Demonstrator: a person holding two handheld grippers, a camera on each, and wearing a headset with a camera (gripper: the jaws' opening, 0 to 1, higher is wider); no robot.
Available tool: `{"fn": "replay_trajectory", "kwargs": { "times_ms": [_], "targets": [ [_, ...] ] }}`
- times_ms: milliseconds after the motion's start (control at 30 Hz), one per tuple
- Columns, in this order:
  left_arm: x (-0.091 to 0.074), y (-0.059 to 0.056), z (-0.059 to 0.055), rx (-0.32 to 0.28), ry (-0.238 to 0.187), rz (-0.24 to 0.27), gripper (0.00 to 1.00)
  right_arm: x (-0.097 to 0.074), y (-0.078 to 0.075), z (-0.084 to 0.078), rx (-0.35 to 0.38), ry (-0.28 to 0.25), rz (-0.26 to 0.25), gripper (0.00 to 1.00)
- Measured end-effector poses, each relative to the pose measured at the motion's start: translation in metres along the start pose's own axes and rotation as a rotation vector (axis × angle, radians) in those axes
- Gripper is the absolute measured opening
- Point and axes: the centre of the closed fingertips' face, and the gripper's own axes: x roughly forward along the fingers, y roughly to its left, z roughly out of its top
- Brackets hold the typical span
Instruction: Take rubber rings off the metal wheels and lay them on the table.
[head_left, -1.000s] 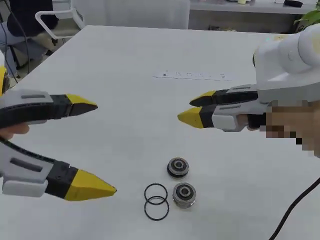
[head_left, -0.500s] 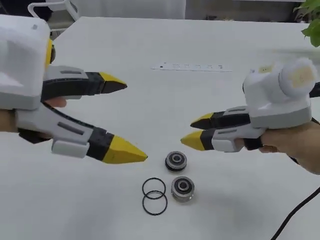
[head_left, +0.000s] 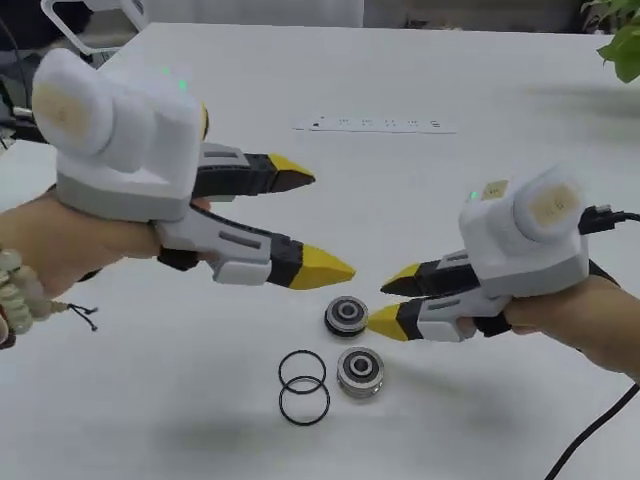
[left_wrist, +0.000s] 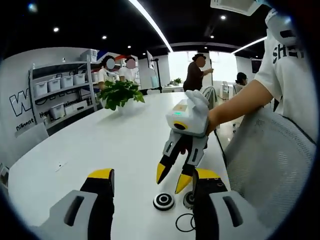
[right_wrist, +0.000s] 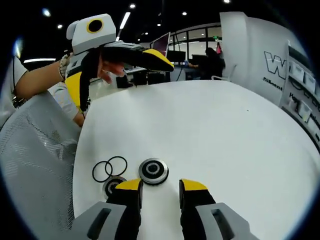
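Left gripper view: a large "W" is noted on the wall (left_wrist: 21, 102) behind the shelving. The smaller line beneath it is too blurred to be read. "SHE" is read on a person's white shirt (left_wrist: 284, 49), cut off at the picture's edge.

Right gripper view: a large "W" is recorded on the white wall panel (right_wrist: 273, 62), with the small print below illegible.

Head view: markings on the strip (head_left: 375, 125) lying on the table (head_left: 500, 60) cannot be read.
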Motion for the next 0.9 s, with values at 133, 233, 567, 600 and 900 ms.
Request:
{"fn": "replay_trajectory", "kwargs": {
  "times_ms": [133,233,567,600,900],
  "targets": [
    [0.013,0.001,-0.016,0.001,0.035,0.01,0.59,0.005,0.0,-0.008,-0.001,0.023,-0.001,0.27],
    [0.021,0.001,-0.03,-0.012,0.05,0.023,0.55,0.006,0.001,-0.009,-0.002,0.028,0.002,0.27],
    [0.037,-0.008,-0.07,-0.023,0.145,0.035,0.4,0.011,0.004,-0.005,-0.003,0.007,0.012,0.29],
    [0.039,-0.011,-0.072,-0.023,0.152,0.025,0.38,0.011,0.005,-0.005,-0.001,0.007,0.013,0.29],
    [0.045,-0.017,-0.087,-0.058,0.179,0.005,0.24,0.013,0.009,-0.005,-0.006,0.004,0.028,0.26]
  ]
}}
